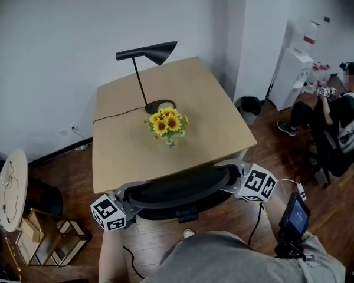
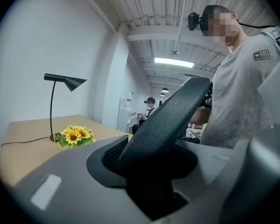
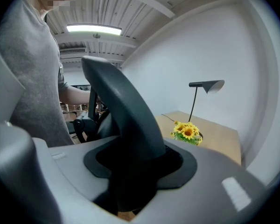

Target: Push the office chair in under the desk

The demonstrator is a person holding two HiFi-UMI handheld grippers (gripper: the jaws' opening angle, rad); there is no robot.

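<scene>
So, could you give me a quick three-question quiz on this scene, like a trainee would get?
1. Fill in: the black lamp stands on the ___.
2. True or false: the sunflowers lie on the floor.
3. Pick one: the left gripper and the right gripper are both clamped on
A. the lamp
B. the office chair's backrest
C. the sunflowers

Key: 1 desk; 2 false, they sit on the desk beside the lamp's base; 3 B, one gripper at each end of its top edge.
</scene>
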